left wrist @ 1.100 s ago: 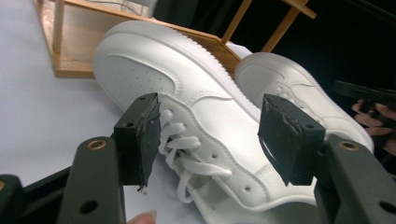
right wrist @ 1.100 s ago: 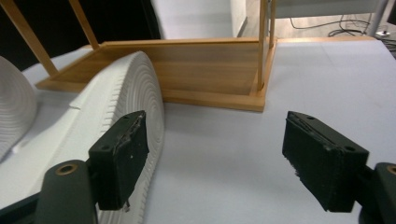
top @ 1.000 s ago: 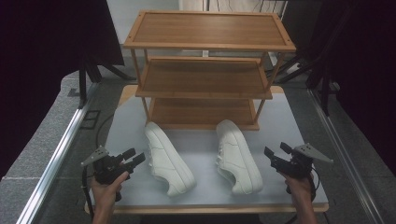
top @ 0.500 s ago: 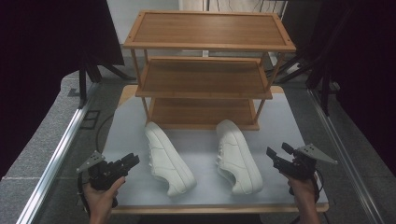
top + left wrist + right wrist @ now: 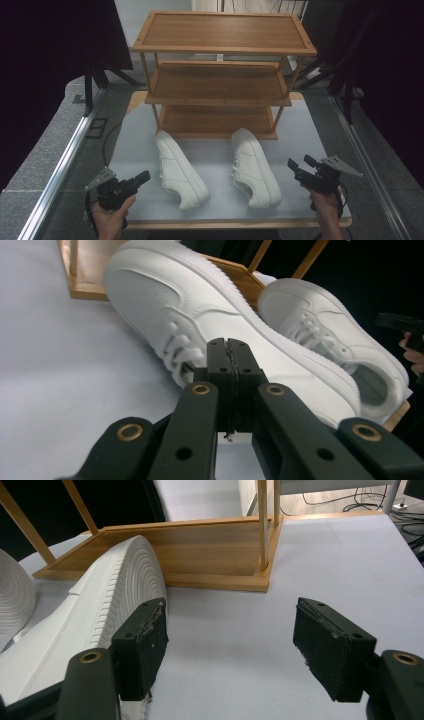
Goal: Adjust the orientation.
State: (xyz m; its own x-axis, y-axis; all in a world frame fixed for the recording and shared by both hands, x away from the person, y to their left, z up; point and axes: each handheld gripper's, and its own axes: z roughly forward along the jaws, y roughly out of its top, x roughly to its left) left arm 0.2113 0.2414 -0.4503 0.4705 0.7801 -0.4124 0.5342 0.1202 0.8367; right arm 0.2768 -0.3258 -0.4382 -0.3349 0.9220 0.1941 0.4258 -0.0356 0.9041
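Observation:
Two white sneakers lie on the pale table mat, toes toward a wooden three-shelf rack [image 5: 220, 75]. The left sneaker [image 5: 180, 170] [image 5: 165, 295] is just right of my left gripper [image 5: 143, 176] [image 5: 230, 345]. Its jaws have just been closing and now meet with nothing between them, a short gap from the shoe's laces. The right sneaker [image 5: 255, 167] [image 5: 100, 605] [image 5: 320, 320] lies left of my right gripper [image 5: 300, 163] [image 5: 235, 640], which stands open and empty, its left pad [image 5: 142, 640] beside the shoe's sole.
The rack's bottom shelf [image 5: 200, 550] rests on the mat [image 5: 300, 130] just behind the shoes. A metal rail [image 5: 60, 170] runs along the floor at the left. The table's front edge [image 5: 225, 223] lies close under both hands.
The left gripper's jaws went from wide open to pressed together, and that hand drew back slightly toward the table's near-left corner. The right gripper and both shoes stayed put.

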